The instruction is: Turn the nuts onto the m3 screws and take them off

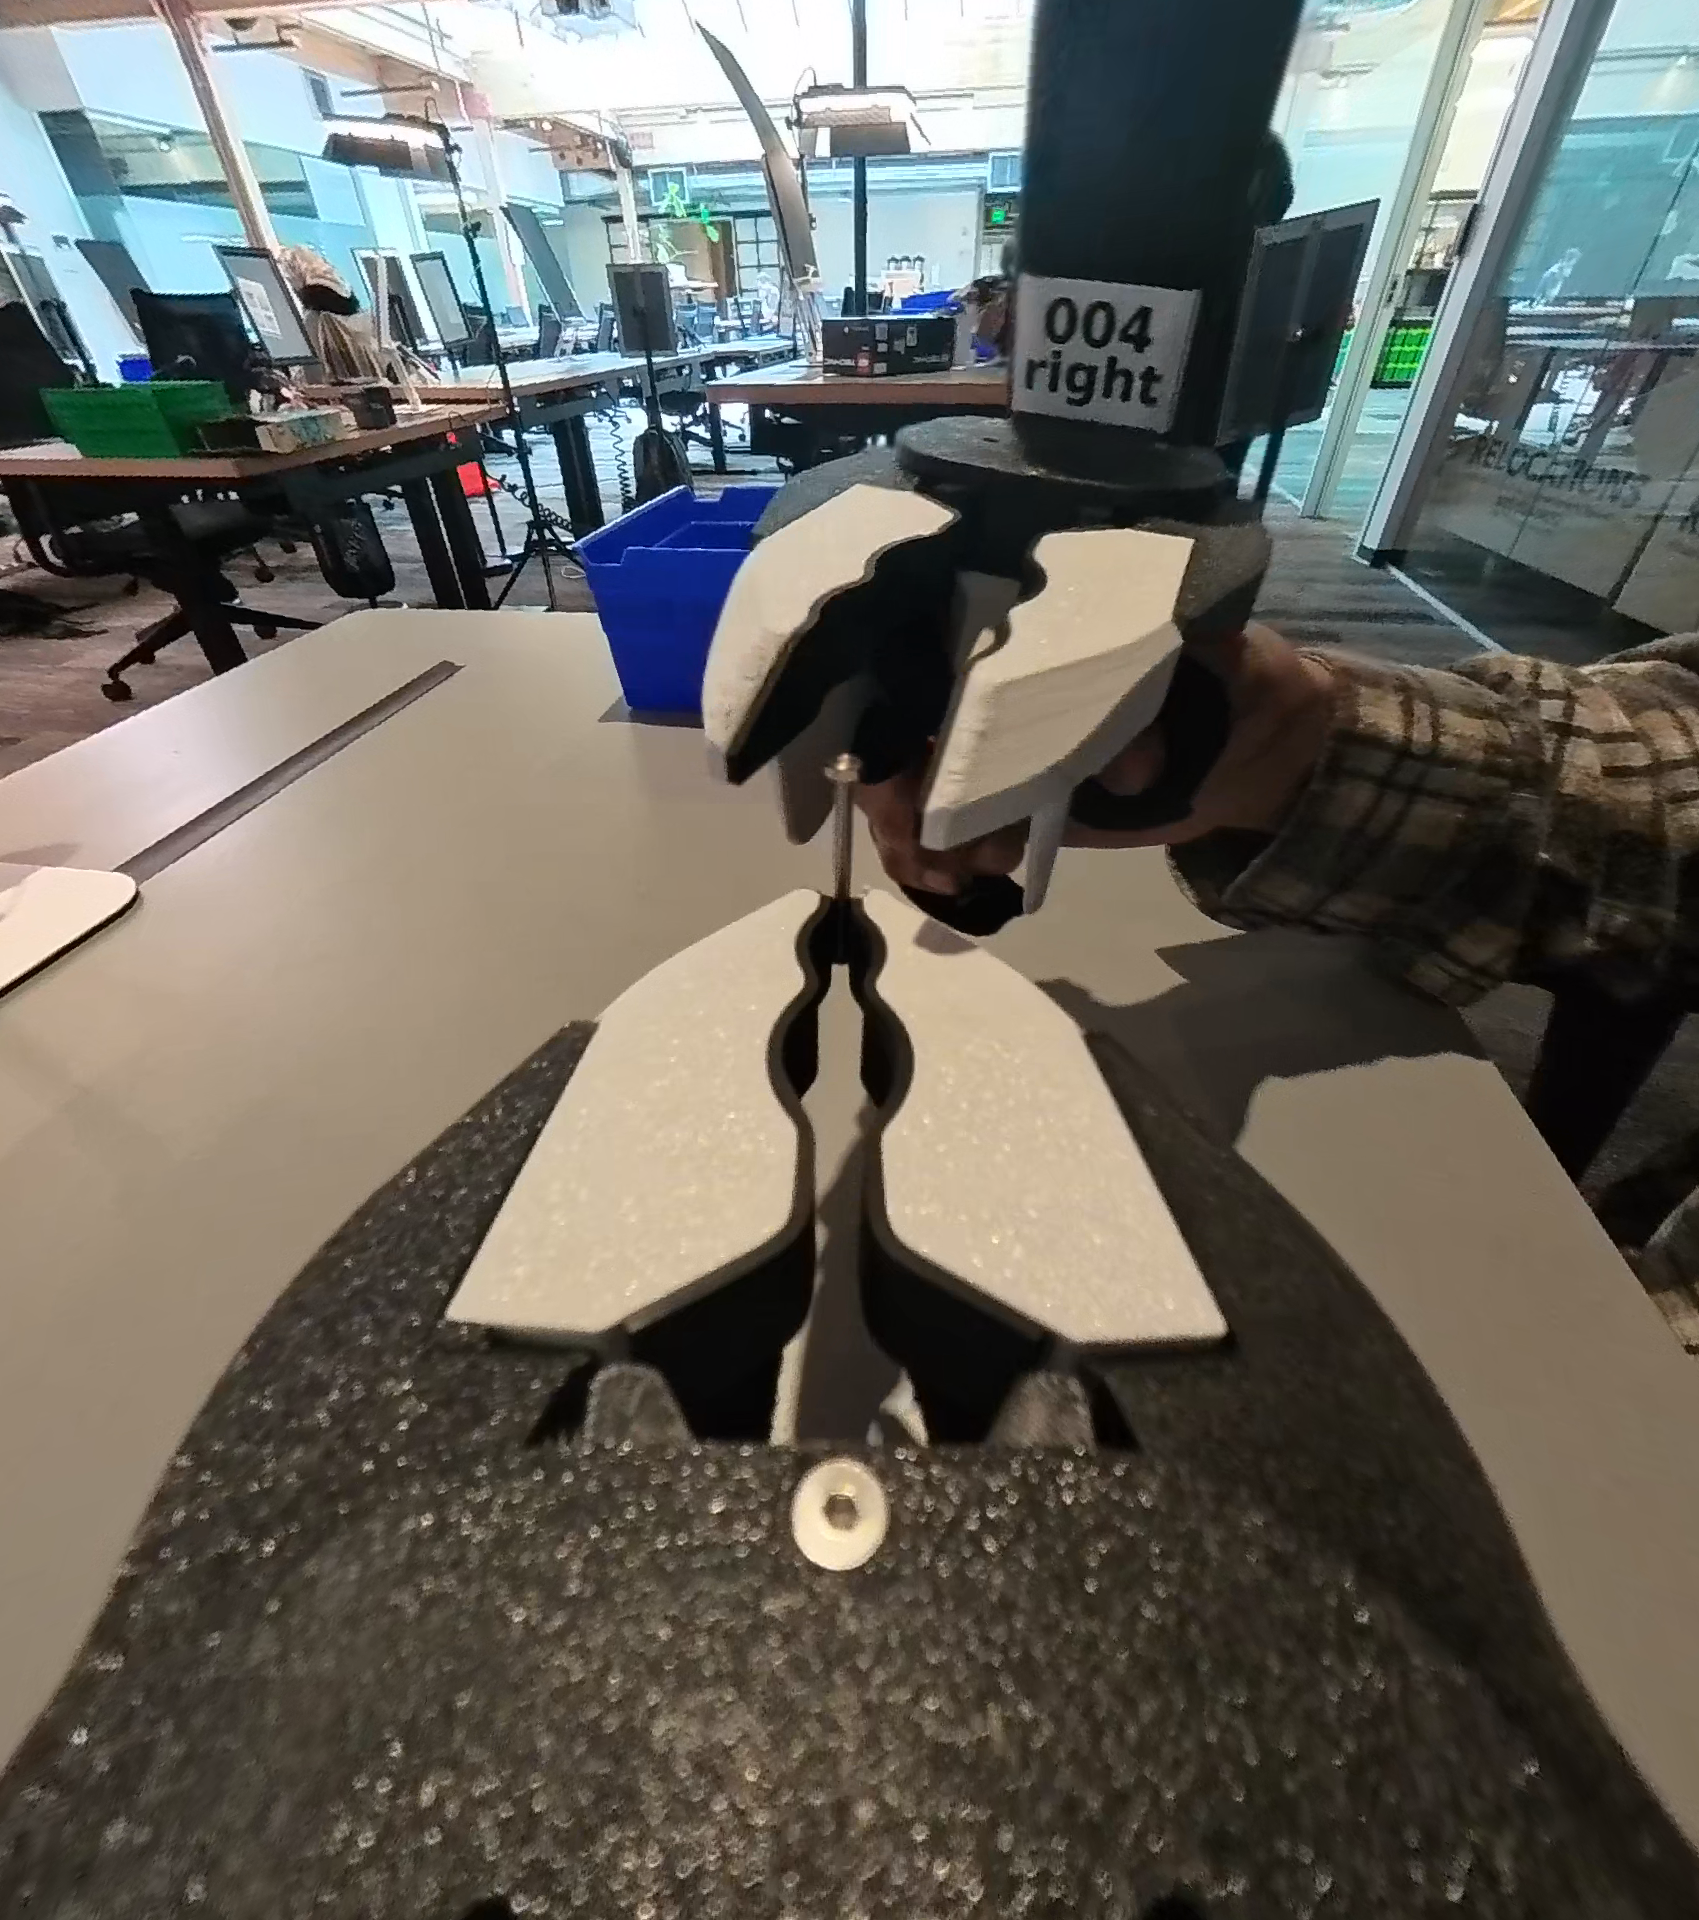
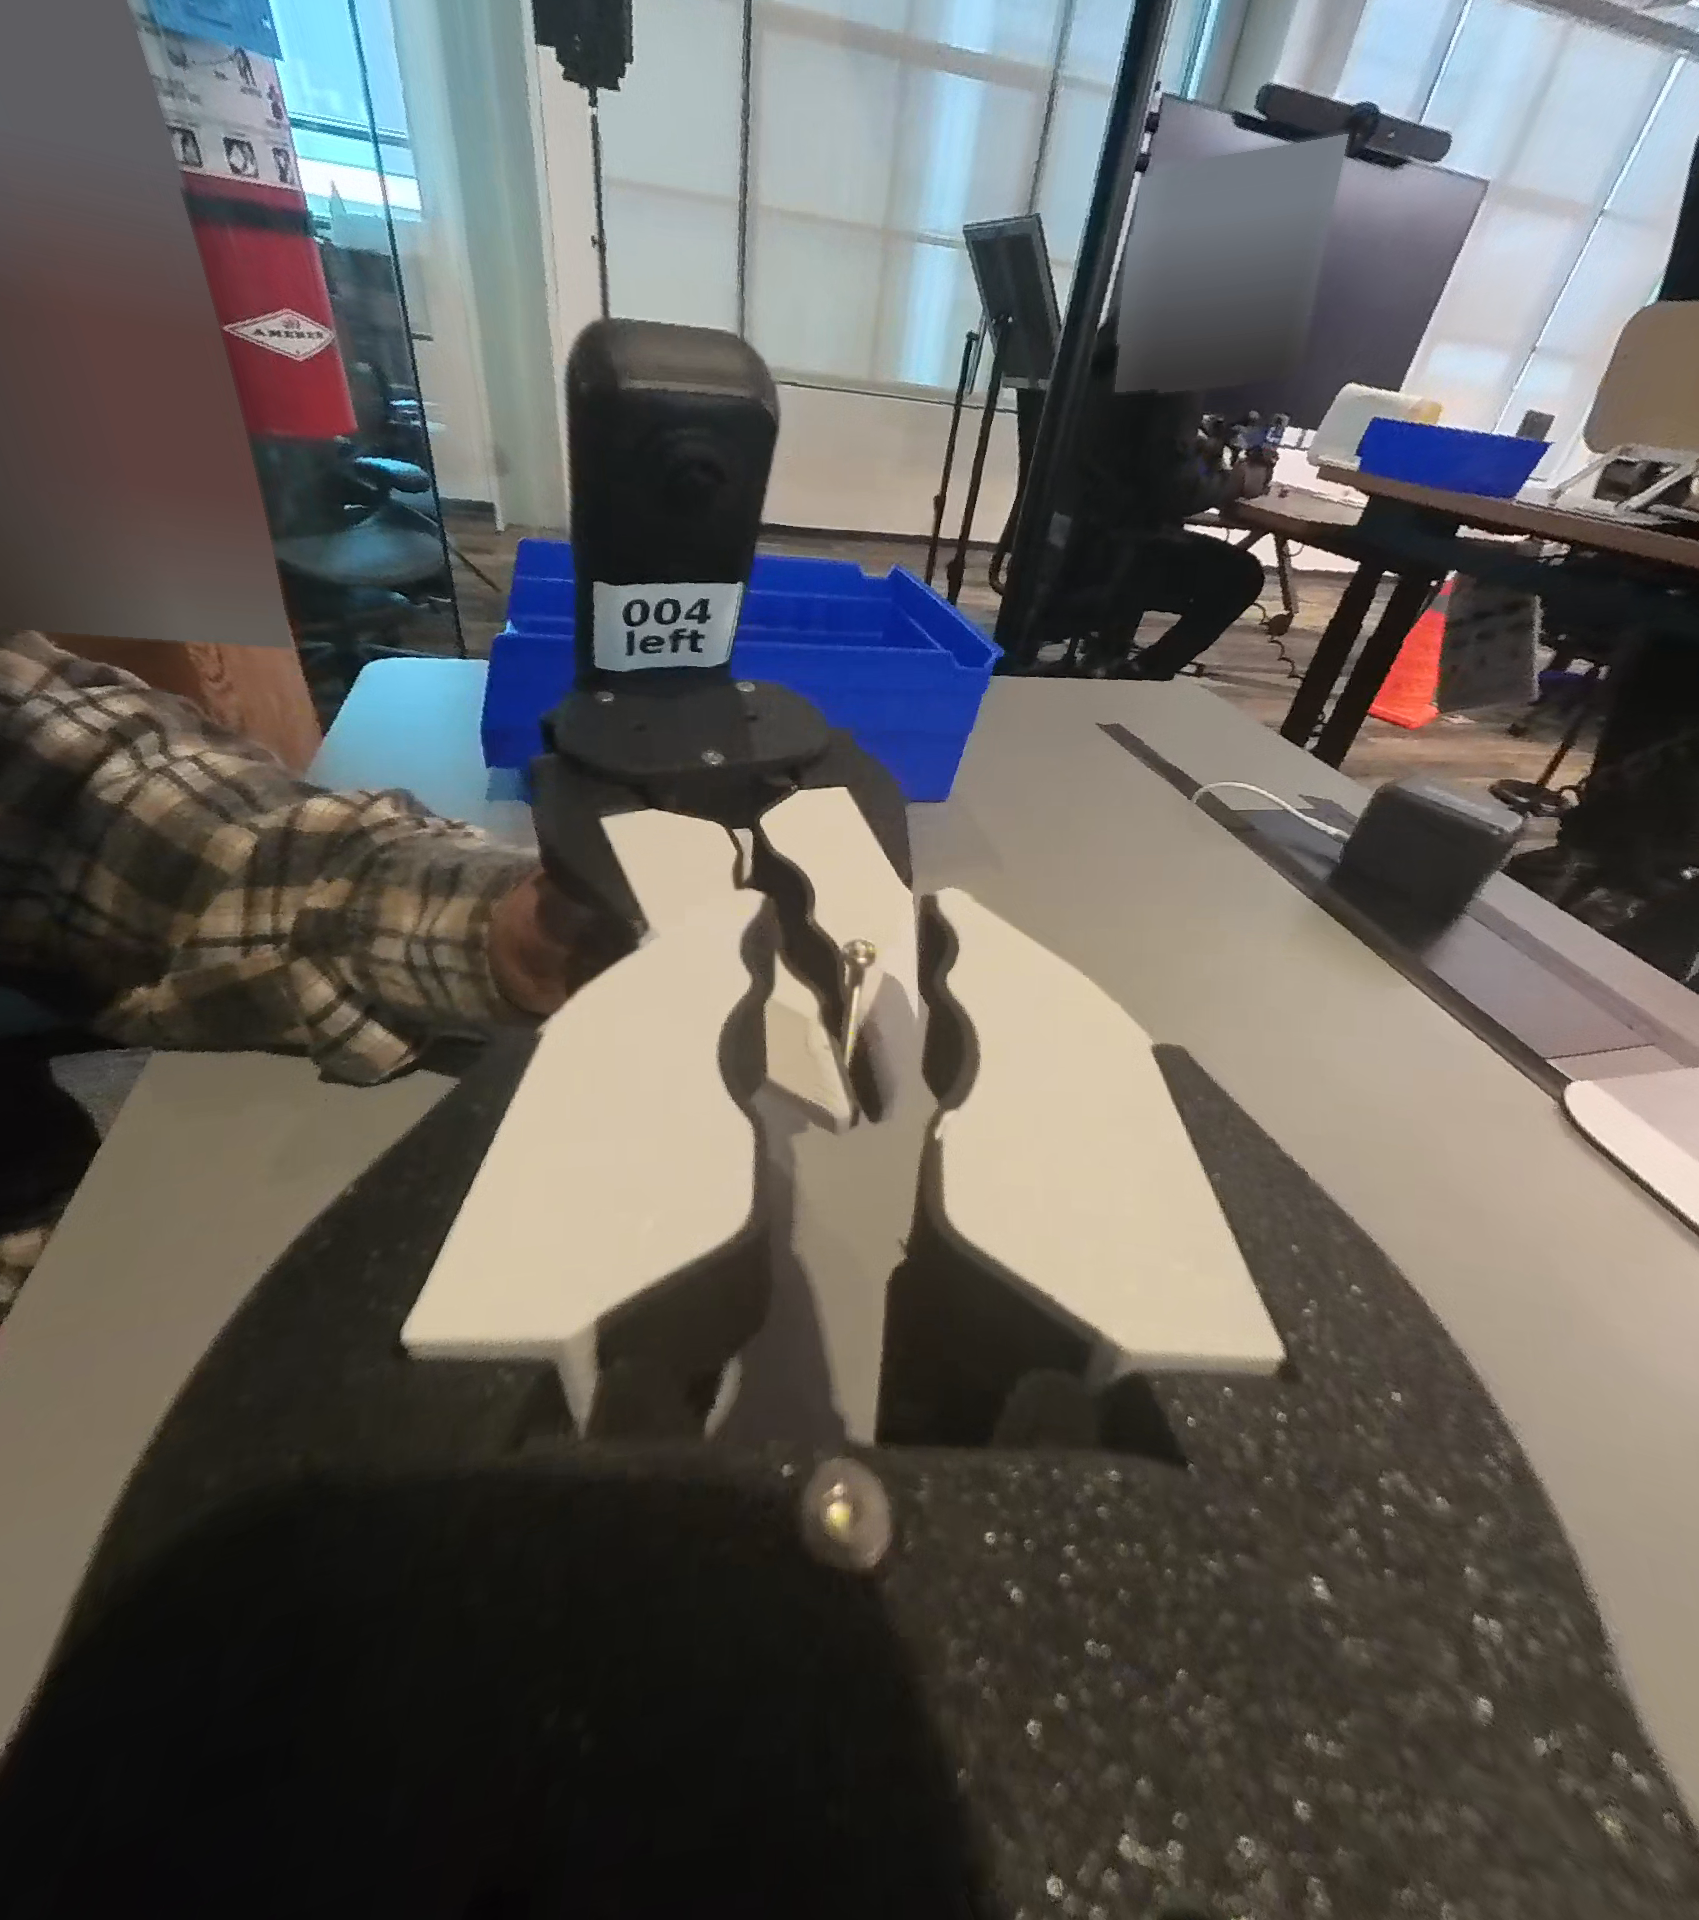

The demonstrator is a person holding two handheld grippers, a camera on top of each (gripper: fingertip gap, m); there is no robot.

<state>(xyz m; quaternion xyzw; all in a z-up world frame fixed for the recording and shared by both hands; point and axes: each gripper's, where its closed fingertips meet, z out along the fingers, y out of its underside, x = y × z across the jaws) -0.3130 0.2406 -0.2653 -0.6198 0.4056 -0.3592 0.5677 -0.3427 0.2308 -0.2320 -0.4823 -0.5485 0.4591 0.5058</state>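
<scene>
The slim silver metal screw with a small round head [image 1: 842,831] stands upright above the grey table [image 1: 305,987], its lower end pinched between the tips of the left gripper [image 1: 842,914], whose white fingers [image 1: 679,1122] are pressed together on it. No nut can be made out on the shaft or anywhere on the table; it may be too small to see. The right gripper [image 1: 912,831] hangs just beside the screw's head from above, its white fingers [image 1: 1042,717] spread apart with nothing visibly between them. In the right wrist view the screw [image 2: 857,987] shows between the tips of the right gripper [image 2: 840,977], leaning slightly. A blue plastic bin [image 1: 663,613] sits behind, near the table's far edge. This looks like the approach to the screw's top; next the right tips need fine centring on the shaft while the left holds it steady
</scene>
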